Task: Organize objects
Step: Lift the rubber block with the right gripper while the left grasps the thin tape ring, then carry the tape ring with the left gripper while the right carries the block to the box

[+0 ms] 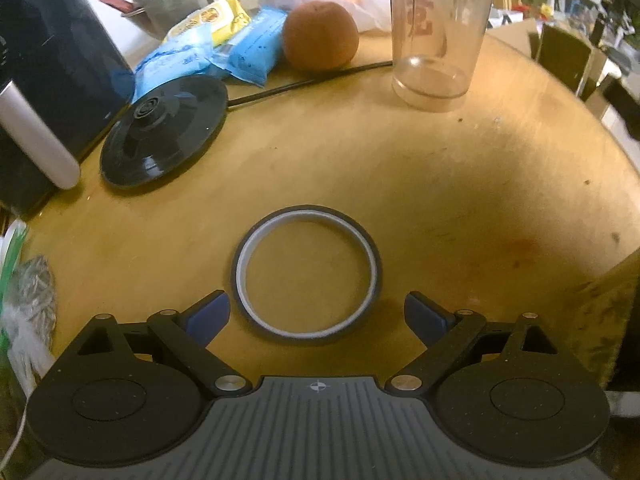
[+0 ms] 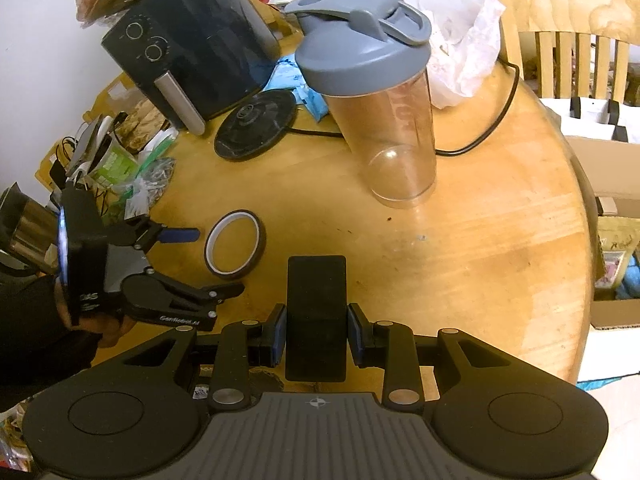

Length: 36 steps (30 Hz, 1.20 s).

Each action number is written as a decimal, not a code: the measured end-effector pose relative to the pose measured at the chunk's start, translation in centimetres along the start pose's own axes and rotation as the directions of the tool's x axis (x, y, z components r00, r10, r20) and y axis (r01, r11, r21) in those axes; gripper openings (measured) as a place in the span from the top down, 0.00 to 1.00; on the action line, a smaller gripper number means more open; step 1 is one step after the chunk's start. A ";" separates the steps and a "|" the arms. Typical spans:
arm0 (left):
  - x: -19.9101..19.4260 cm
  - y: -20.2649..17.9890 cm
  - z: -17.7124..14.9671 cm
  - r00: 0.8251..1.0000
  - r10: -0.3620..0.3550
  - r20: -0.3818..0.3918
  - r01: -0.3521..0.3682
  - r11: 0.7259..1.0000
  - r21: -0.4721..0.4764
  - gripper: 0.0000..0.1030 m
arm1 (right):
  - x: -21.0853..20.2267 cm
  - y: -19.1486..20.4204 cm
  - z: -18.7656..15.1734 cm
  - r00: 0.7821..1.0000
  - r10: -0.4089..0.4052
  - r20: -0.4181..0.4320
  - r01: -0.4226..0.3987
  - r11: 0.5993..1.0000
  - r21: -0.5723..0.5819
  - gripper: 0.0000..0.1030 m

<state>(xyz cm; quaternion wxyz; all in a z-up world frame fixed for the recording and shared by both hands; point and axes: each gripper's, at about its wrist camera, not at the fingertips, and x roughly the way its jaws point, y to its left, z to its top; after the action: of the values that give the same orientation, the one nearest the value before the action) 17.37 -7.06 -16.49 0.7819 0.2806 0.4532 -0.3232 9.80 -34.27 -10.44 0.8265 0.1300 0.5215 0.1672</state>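
A thin roll of dark tape (image 1: pixel 306 274) with a pale inner ring lies flat on the round wooden table (image 1: pixel 460 200). My left gripper (image 1: pixel 316 314) hangs open just short of it, one blue pad on either side of its near rim, neither touching. In the right wrist view the tape roll (image 2: pixel 235 245) lies at left with the left gripper (image 2: pixel 216 264) straddling it. My right gripper (image 2: pixel 316 334) is shut on a black rectangular block (image 2: pixel 317 316), held above the table. A clear shaker bottle (image 2: pixel 384 120) with a grey lid stands beyond.
A black air fryer (image 2: pixel 192 40), a kettle base (image 2: pixel 256 124) with its cord, blue packets (image 1: pixel 224 56), an orange (image 1: pixel 320 36) and white plastic bags (image 2: pixel 460 40) crowd the far side. Clutter lines the left edge; a wooden chair (image 2: pixel 568 32) stands at right.
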 end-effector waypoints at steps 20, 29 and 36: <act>2.7 3.3 1.7 0.990 -0.122 0.074 0.125 0.991 -0.041 0.08 | -0.3 -1.4 0.4 1.000 -0.008 0.016 0.007 0.999 0.038 0.67; 1.9 2.7 1.9 0.993 -0.117 0.024 0.118 0.992 -0.038 0.11 | -0.7 -1.9 0.3 1.000 0.000 0.018 -0.001 0.999 0.036 0.67; -2.0 3.0 2.3 0.994 -0.086 0.070 0.095 0.988 -0.126 0.11 | -1.3 -1.6 1.0 0.999 0.019 0.041 -0.020 1.000 0.008 0.67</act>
<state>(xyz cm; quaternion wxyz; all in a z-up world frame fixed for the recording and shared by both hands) 20.08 -6.31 -13.25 0.7971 0.1981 0.4601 -0.3372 10.46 -36.32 -9.58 0.8348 0.1419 0.5038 0.1704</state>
